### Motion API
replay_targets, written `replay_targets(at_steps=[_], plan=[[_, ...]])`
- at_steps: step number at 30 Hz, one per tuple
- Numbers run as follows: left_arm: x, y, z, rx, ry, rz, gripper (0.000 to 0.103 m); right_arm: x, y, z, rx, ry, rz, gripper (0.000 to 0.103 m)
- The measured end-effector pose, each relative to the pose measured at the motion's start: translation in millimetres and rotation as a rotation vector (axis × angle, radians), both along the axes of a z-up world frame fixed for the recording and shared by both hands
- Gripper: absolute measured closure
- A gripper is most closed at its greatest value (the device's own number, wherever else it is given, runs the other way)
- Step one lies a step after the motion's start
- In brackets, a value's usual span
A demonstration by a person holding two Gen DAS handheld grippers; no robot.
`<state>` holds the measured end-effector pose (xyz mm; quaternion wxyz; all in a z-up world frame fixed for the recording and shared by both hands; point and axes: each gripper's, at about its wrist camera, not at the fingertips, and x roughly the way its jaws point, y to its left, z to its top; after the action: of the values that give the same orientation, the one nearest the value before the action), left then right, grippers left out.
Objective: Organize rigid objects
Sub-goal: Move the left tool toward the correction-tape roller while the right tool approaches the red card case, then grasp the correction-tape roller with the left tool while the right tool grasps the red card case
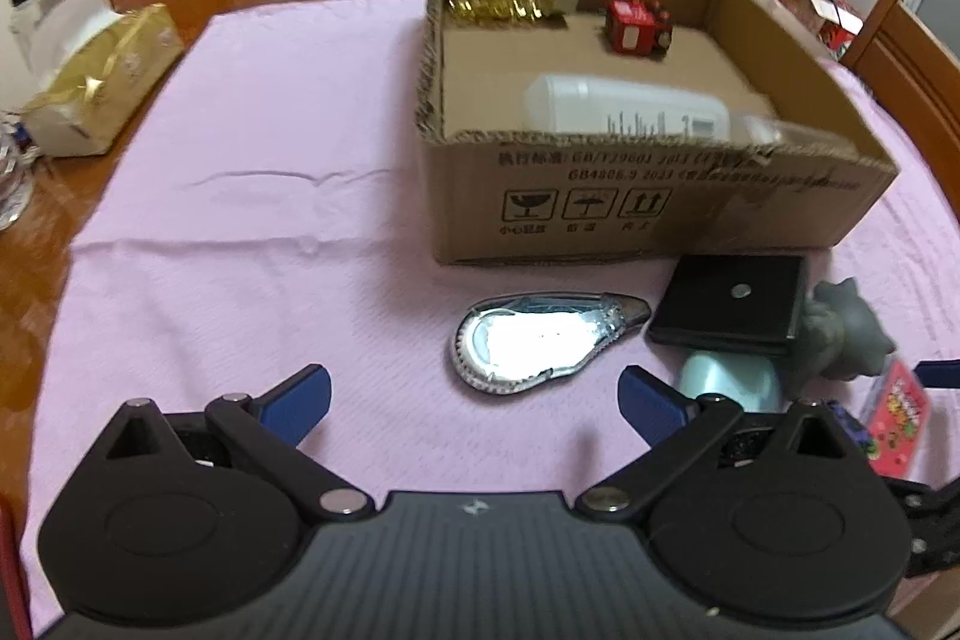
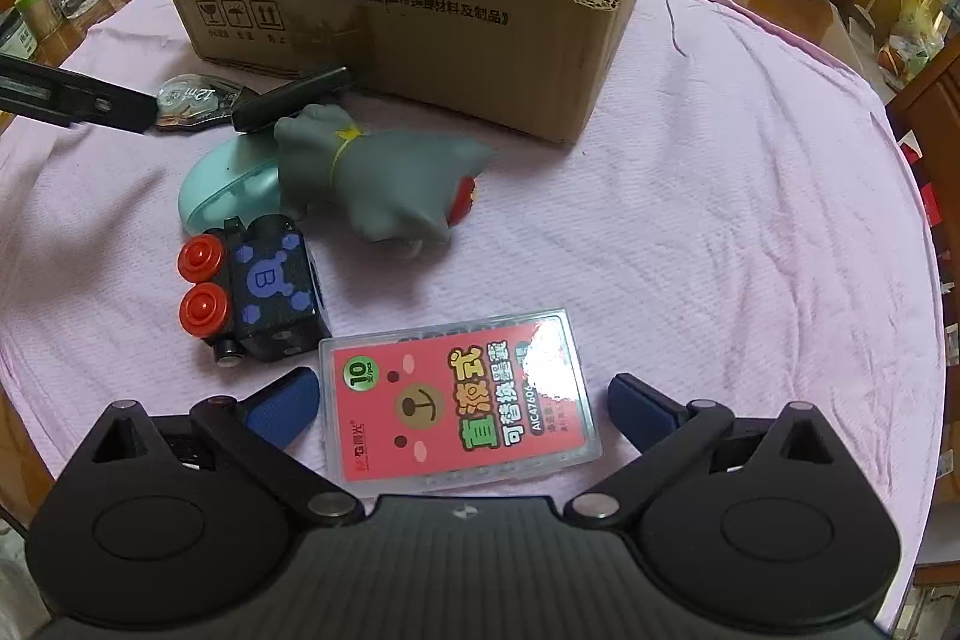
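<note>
Right gripper [image 2: 462, 400] straddles the refill case [image 2: 462, 400], jaws wide; close squarely on its long edges. Left gripper [image 1: 474, 400], wide, probably nears the tape dispenser [image 1: 540, 340].

"12m" on tape dispenser [image 2: 192, 97], "B" on toy block [image 2: 267, 280]

The right gripper [image 2: 461, 403] hangs spread wide over a pink-labelled plastic case [image 2: 462, 400] on the pink cloth [image 2: 720, 250]; its fingertips seem clear of the case, though it's hard to judge.
</note>
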<state>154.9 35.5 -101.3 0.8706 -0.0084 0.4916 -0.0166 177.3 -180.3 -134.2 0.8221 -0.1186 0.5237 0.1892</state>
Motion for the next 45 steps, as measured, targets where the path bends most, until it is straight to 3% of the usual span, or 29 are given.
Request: replay_targets(at_steps=[7,16,24,33,38,45], plan=[[18.1,2.0,-23.3,0.015,0.048,-0.004,0.002,-3.8,-1.1,-2.1,0.009,-0.017,-0.015,0.0],[18.5,29.8,-23.4,0.069,0.054,0.077,0.003,-3.0,-2.0,-1.5,0.011,-0.024,-0.022,0.0],[26.3,-4.0,-13.2,-0.018,-0.013,0.001,0.002,-5.2,-1.8,-1.0,0.018,-0.038,-0.026,0.0],[38.0,-18.6,-24.6,-0.016,-0.022,-0.003,0.001,-4.9,-1.5,-0.9,0.02,-0.043,-0.027,0.0],[38.8,-26.3,-27.7,0.042,-0.024,0.005,0.001,-3.5,-0.6,-1.0,0.024,-0.051,-0.036,0.0],[32.1,-17.3,-27.3,0.044,-0.019,0.023,0.001,-7.8,-3.6,-1.8,0.037,-0.08,-0.021,0.0]])
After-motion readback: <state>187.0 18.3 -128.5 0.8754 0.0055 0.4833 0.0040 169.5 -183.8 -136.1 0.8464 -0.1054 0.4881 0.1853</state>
